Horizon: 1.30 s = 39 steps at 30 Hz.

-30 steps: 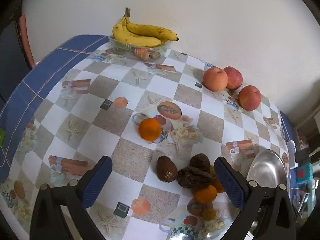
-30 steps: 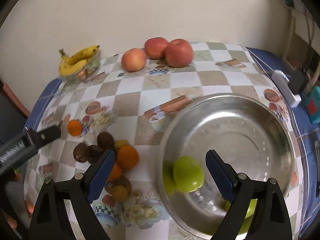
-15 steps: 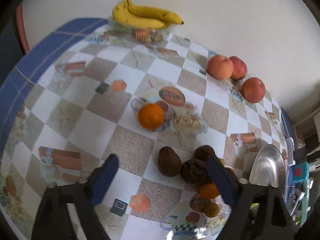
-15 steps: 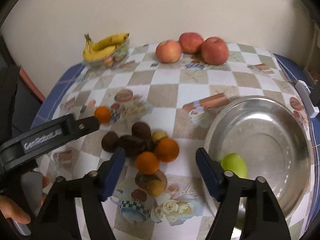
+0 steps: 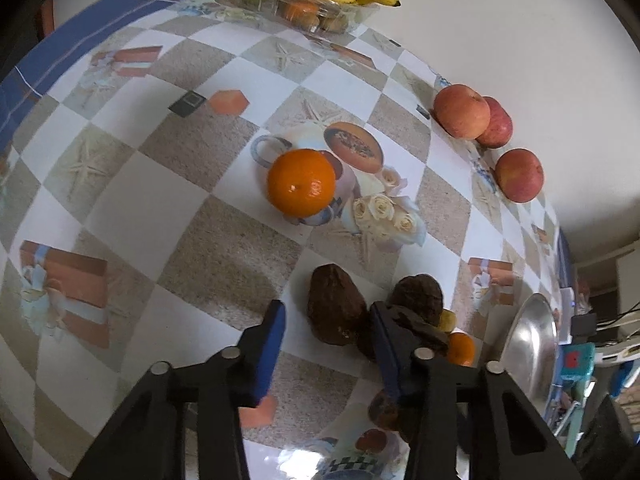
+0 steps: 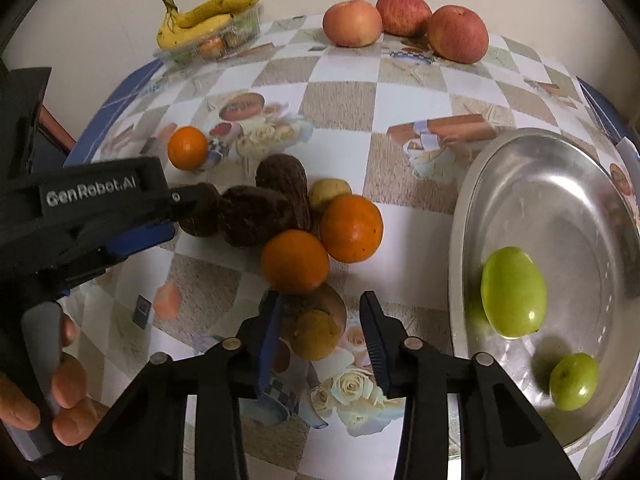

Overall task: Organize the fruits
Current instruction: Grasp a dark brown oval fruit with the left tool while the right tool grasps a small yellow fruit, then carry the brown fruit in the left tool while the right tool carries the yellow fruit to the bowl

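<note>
A pile of fruit lies mid-table: dark brown fruits, two oranges and yellowish fruits. My left gripper is open, its fingers on either side of a dark brown fruit; it also shows in the right wrist view. My right gripper is open around a yellow-brown fruit at the pile's near end. A steel bowl at right holds two green fruits. A lone orange sits apart.
Three red apples lie by the far wall. Bananas rest on a clear plastic tray at the far left. Small devices and cables sit past the bowl. The tablecloth is checkered with blue edges.
Both grippers have moved down toward the fruit pile and narrowed. The right gripper swung left, from over the bowl to the pile. The green fruit stayed in the bowl.
</note>
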Available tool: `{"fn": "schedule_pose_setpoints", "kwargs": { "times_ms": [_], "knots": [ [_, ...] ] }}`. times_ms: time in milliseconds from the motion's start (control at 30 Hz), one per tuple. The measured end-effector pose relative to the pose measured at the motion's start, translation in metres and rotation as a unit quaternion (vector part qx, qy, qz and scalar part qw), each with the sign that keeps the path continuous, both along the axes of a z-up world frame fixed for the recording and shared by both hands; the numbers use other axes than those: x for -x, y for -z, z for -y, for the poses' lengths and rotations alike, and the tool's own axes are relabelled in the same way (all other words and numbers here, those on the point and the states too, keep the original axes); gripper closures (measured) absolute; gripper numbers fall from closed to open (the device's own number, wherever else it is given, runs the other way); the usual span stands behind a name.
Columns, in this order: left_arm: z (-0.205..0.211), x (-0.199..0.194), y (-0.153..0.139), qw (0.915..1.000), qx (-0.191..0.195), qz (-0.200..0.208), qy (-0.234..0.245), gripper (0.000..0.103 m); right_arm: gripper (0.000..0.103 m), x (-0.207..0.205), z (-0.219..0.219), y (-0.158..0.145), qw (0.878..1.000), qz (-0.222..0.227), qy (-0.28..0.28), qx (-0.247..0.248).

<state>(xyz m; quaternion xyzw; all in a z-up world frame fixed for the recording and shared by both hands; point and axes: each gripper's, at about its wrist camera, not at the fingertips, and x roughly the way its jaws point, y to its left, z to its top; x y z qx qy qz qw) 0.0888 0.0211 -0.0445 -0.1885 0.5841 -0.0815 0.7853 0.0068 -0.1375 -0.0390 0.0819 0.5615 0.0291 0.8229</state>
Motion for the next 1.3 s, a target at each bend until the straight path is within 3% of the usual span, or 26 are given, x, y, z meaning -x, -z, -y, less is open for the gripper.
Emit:
{"fn": "schedule_pose_setpoints", "kwargs": {
  "times_ms": [33, 167, 467, 900, 1133, 1300],
  "knots": [
    [0.001, 0.000, 0.000, 1.0000, 0.002, -0.001, 0.002, 0.069, 0.071, 0.000, 0.000, 0.001, 1.000, -0.002, -0.001, 0.001],
    [0.000, 0.000, -0.001, 1.0000, 0.008, -0.002, 0.001, 0.069, 0.080, 0.001, -0.001, 0.000, 1.000, -0.003, -0.007, -0.002],
    [-0.006, 0.002, -0.003, 0.9999, 0.009, -0.003, -0.014, 0.069, 0.080, 0.001, -0.007, 0.002, 1.000, -0.004, -0.026, 0.006],
    [-0.006, 0.003, -0.009, 0.9998, 0.007, -0.004, -0.019, 0.069, 0.078, 0.002, -0.006, 0.006, 0.999, -0.019, -0.020, -0.021],
    [-0.004, 0.003, -0.028, 0.9995, 0.010, 0.022, -0.019, 0.069, 0.078, 0.001, 0.010, -0.020, 0.999, 0.017, 0.007, -0.046],
    [0.006, 0.005, -0.046, 0.9986, -0.004, 0.053, -0.003, 0.069, 0.078, -0.008, 0.038, -0.045, 0.995, 0.053, 0.075, -0.046]
  ]
}}
